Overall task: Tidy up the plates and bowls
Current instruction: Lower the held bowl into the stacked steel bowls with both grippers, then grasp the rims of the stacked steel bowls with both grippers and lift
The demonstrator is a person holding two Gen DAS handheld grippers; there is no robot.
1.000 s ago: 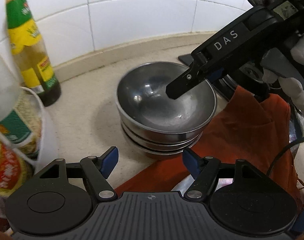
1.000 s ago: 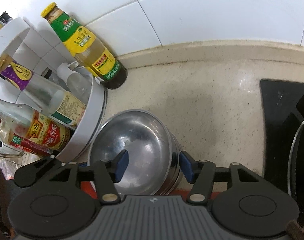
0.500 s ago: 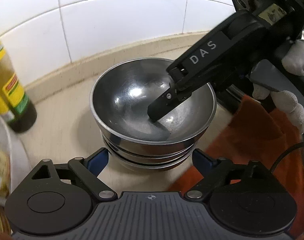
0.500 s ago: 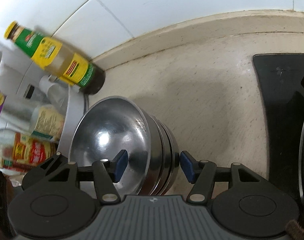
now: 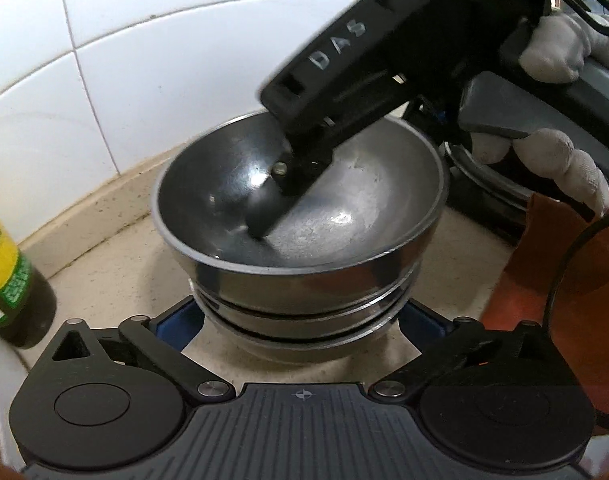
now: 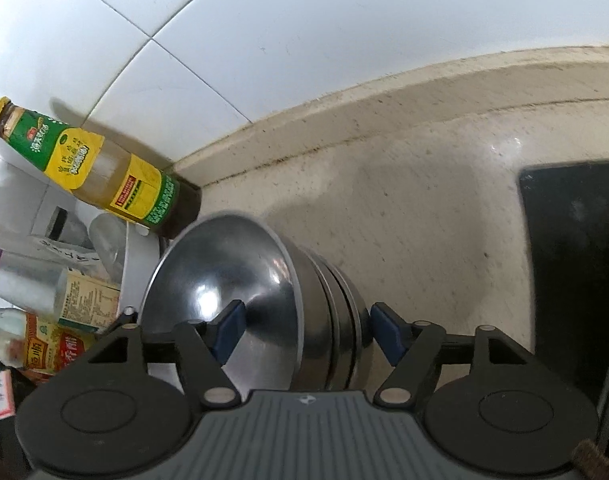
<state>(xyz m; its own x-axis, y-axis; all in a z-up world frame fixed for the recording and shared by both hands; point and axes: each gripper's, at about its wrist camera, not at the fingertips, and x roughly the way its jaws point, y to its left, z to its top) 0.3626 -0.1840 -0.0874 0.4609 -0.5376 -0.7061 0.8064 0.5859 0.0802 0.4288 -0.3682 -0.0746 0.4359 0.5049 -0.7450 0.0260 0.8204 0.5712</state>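
Observation:
A stack of nested steel bowls [image 5: 304,280] stands on the beige counter near the tiled wall. My left gripper [image 5: 298,320] is low at the stack's foot, its jaws opening wide, with a blue pad [image 5: 176,320] on either side of the lowest bowls and no clear press on them. My right gripper [image 6: 308,334], held by a white-gloved hand [image 5: 544,152], straddles the stack's [image 6: 244,292] right wall. One of its fingers [image 5: 264,220] is inside the top bowl and the other is outside. Its jaws are opening too.
A yellow-labelled sauce bottle [image 6: 116,176] stands by the wall left of the bowls. A white rack [image 6: 140,264] with several bottles is further left. A black stove top [image 6: 576,264] lies to the right, and an orange cloth [image 5: 564,272] beside the bowls.
Both grippers came down and closer to the bowls. The left jaws spread from half open to wide around the stack's foot. The right finger sank deeper into the top bowl and its jaws widened.

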